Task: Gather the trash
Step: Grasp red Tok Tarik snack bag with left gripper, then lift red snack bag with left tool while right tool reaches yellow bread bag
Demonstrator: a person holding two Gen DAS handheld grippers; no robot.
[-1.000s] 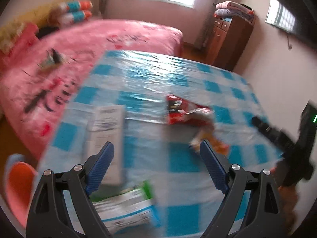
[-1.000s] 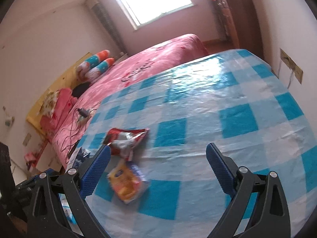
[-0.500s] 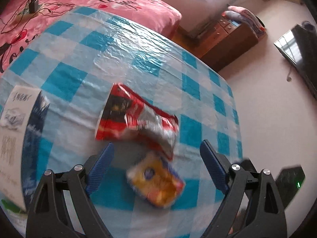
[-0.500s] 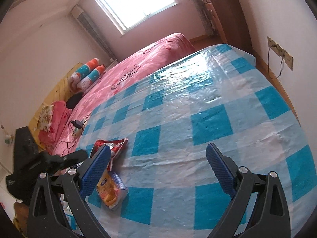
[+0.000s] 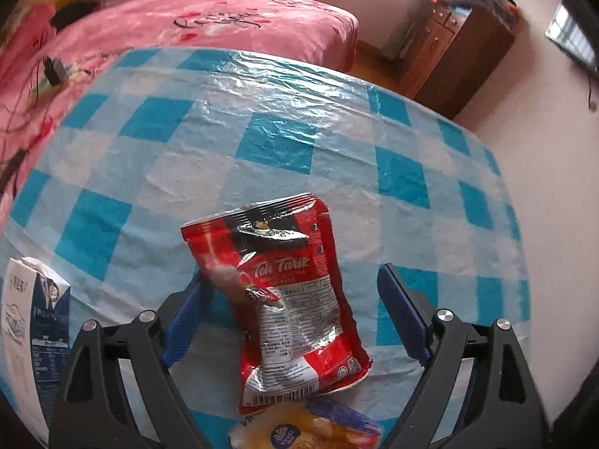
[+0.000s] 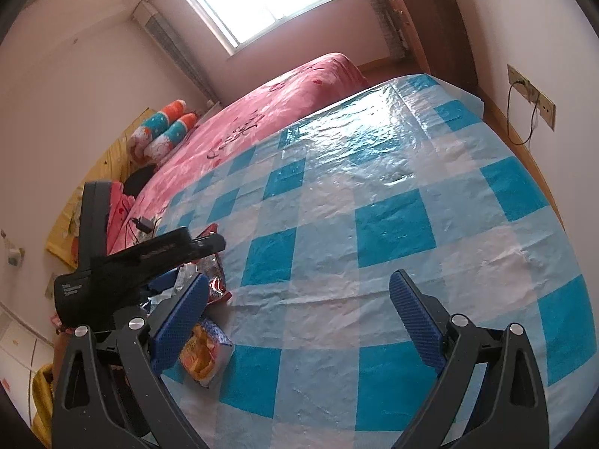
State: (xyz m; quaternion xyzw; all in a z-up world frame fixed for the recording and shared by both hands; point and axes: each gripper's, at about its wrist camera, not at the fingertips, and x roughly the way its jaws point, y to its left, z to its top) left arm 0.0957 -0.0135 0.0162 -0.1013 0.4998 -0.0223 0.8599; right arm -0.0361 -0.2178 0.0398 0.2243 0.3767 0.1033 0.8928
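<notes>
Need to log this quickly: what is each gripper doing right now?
Left gripper: jaws closing around the red packet, pads not yet pressing it.
Right gripper: open, holding nothing, over the checked tablecloth.

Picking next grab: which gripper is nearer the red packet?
Left. The left gripper straddles the red packet, jaws closing, not gripping. The right gripper hovers over bare cloth beside it.

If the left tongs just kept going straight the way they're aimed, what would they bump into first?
Most likely the red Teh Tarik packet, which lies on the checked tablecloth right between the fingers of the left tongs. The jaws stand wide, closing slightly, with no pad pressing on it yet. Depth is hard to judge.
</notes>
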